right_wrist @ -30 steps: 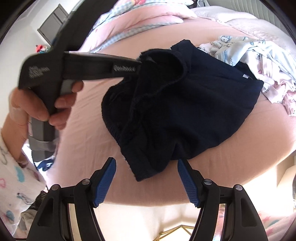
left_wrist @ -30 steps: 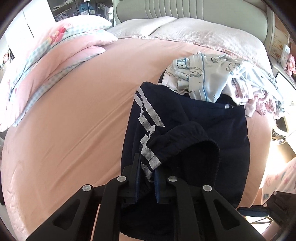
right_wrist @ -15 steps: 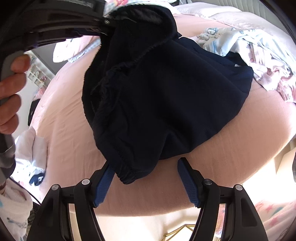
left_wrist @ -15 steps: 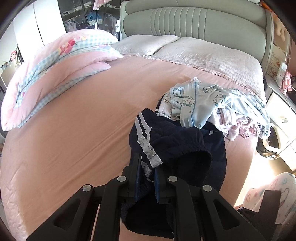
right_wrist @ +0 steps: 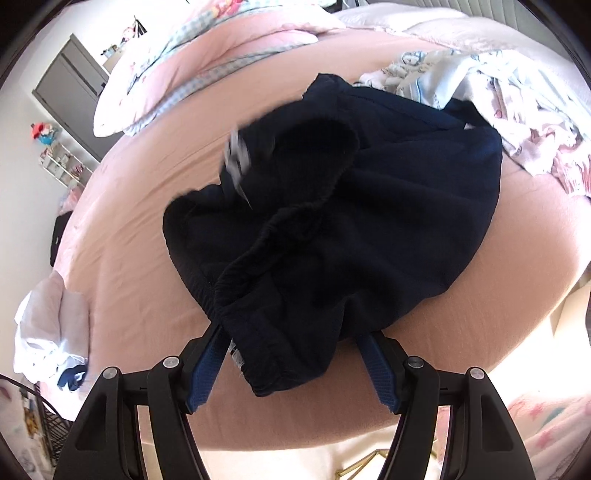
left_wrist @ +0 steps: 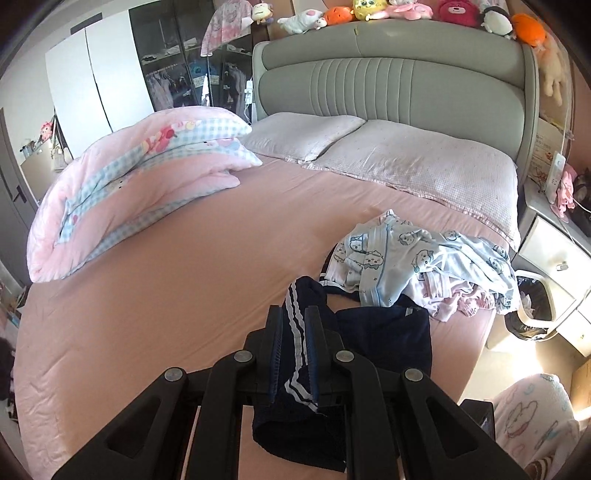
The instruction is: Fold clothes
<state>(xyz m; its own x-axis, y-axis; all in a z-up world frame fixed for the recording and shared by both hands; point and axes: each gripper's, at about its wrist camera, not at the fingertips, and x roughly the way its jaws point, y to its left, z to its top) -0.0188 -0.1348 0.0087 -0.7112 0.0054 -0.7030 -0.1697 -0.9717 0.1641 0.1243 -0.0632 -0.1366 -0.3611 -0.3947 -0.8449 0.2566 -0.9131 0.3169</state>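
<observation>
Left gripper point(left_wrist: 293, 334) pressed together on the striped side seam of the navy shorts point(left_wrist: 384, 341), pinching the cloth between the blue pads point(left_wrist: 275, 350); white stripes point(left_wrist: 295, 332) running up through the narrow gap. Shorts lifted at this corner, the rest hanging down and spreading over the near right part of the pink bed sheet point(left_wrist: 166, 314).

Right gripper point(right_wrist: 291, 365) spread wide, blue pads point(right_wrist: 207, 369) apart on either side of the gathered waistband point(right_wrist: 258, 273) at the near edge of the bed. Cloth lying between the two fingers, left pad touching or very close to the hem, right pad partly covered by the fabric. No pressing seen from either pad.

Small white tag point(right_wrist: 236, 356) at the hem near the left pad, too small to read. Another pale label point(left_wrist: 412, 313) on the far edge of the shorts, also not readable.

Just behind the shorts, a heap of light blue and pink pyjamas point(left_wrist: 424, 262) with cartoon animal print. Far left, folded pink quilt point(left_wrist: 129, 192). Far, two pillows point(left_wrist: 406, 162) against the grey headboard point(left_wrist: 388, 74), plush toys point(left_wrist: 369, 11) on top. No brand names legible anywhere.
</observation>
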